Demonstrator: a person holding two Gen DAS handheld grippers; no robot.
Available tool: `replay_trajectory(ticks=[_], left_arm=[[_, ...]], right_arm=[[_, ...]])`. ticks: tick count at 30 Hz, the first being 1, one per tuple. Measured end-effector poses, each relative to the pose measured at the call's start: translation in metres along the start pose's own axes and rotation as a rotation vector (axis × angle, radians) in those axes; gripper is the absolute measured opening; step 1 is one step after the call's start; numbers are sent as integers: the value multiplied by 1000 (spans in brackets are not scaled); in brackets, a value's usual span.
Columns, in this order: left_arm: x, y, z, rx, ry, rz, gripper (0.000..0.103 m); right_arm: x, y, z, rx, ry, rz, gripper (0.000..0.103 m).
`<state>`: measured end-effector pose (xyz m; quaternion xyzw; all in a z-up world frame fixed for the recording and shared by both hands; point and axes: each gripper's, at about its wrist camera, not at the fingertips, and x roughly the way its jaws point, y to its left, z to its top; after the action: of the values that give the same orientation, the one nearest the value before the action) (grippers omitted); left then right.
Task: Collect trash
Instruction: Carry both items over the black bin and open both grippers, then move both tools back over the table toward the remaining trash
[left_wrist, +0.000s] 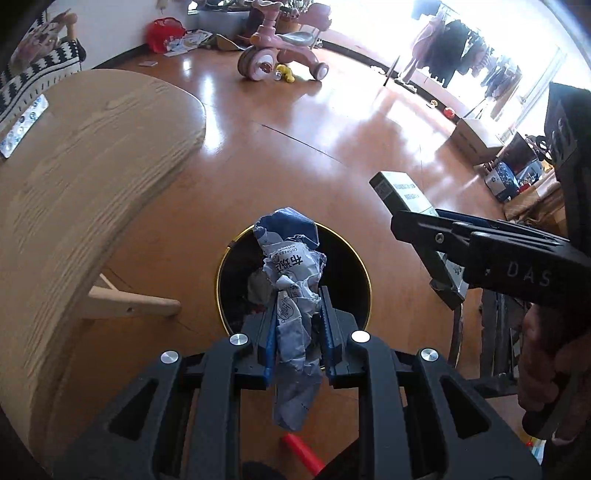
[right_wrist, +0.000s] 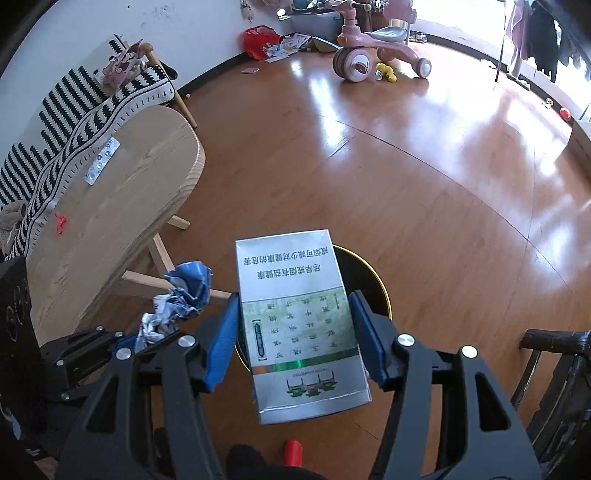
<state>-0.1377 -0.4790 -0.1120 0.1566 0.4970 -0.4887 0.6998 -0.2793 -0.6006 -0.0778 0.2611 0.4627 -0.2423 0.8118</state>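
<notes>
To drop cleanly, centre each load over the black gold-rimmed bin before parting the blue pads, and release 1 at a time so neither catches the rim. The left tongs clamp a crumpled blue-and-white wrapper directly above the bin's mouth. The right tongs grip a silver cigarette carton, hanging over the bin's near edge.

Crumpled blue-and-white wrapper hangs pinched between blue pads, bunched end up, right above the black gold-rimmed bin on the wooden floor. Beside it, a flat silver carton with green print and Chinese text is clamped at its sides, tilted over the bin's opening.
</notes>
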Motion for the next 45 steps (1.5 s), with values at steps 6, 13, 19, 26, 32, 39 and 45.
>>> replay_trajectory(ticks=[6,13,19,26,32,39,45], left_arm=[[14,-2,0,-10,-8,-38,30],[6,7,-2,-29,-20,5,71],[-51,44,-10,-79,-94,96,85],[-133,113,-37,-160,-185,304,91],[-204,197,-74,-331,-239,419,91],[-245,276,-104,-474,-248,518,92],[-215,318,-63,-531,-234,509,92]], right_arm=[[3,-5,0,26,11,-14,71],[-7,-6,-1,39,-8,-25,81],[-18,19,-2,-5,-16,-3,82],[-41,89,1,-123,-59,41,88],[-48,175,7,-223,-80,103,90],[-19,282,36,-323,-70,162,92],[35,352,95,-299,-53,165,92]])
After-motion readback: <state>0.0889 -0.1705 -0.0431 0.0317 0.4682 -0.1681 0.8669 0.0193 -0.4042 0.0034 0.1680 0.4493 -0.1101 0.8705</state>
